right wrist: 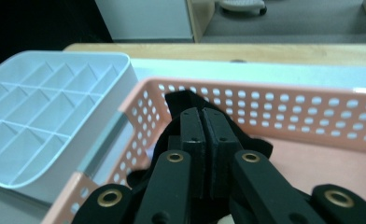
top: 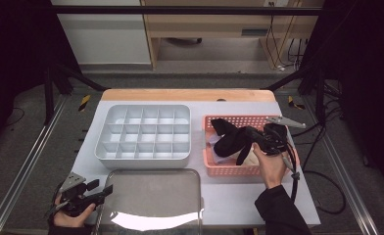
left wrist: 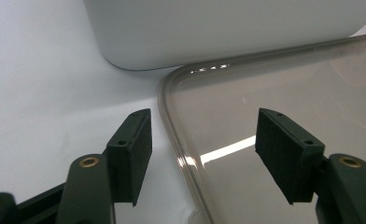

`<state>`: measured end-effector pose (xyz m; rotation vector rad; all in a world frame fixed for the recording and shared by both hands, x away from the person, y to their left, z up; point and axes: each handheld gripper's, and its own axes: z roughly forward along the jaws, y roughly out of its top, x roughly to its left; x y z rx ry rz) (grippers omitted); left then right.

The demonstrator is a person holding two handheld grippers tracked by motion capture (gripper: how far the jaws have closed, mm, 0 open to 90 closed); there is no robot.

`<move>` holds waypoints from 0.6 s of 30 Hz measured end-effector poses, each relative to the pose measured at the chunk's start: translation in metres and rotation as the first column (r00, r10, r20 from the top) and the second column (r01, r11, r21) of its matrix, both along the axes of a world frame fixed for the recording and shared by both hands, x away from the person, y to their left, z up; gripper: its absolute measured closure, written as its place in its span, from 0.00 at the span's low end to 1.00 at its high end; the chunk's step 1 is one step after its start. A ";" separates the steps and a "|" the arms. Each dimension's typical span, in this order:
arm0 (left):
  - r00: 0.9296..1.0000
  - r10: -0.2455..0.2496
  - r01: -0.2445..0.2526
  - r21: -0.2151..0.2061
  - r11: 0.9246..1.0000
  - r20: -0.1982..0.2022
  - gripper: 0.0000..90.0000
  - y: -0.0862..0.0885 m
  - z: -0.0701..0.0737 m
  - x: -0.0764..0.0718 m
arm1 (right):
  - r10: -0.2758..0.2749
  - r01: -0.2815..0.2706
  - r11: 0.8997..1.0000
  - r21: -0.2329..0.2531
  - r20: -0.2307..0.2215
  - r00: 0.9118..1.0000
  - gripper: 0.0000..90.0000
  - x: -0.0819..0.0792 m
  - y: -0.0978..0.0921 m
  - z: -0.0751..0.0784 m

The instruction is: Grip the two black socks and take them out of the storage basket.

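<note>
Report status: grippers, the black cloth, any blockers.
Right gripper shut on black cloth over pink basket. Left gripper open at metal tray rim. Nothing blocks the divided bin.

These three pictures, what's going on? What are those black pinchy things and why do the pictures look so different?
A person holds a two-jawed tool in each hand. The high view looks down on a white table. The other two views come from cameras riding on each claw. The left claw is open, its jaws either side of the rim of a shiny clear plastic tray lid. The right claw is shut on a black cloth piece inside a pink plastic basket with holes. Beside it sits a white plastic box with many small compartments.
</note>
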<state>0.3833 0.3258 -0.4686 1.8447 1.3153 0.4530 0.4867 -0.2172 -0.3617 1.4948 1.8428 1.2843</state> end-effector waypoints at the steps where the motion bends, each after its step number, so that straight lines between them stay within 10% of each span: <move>1: 1.000 0.001 -0.001 -0.001 1.000 -0.001 0.40 0.000 0.000 0.000 | 0.001 -0.001 1.000 0.000 0.007 1.000 0.97 0.000 0.000 0.002; 18: 1.000 0.001 -0.001 0.000 1.000 0.002 0.40 0.000 0.000 0.000 | 0.039 -0.039 0.999 0.001 0.111 0.993 0.97 -0.007 0.007 0.041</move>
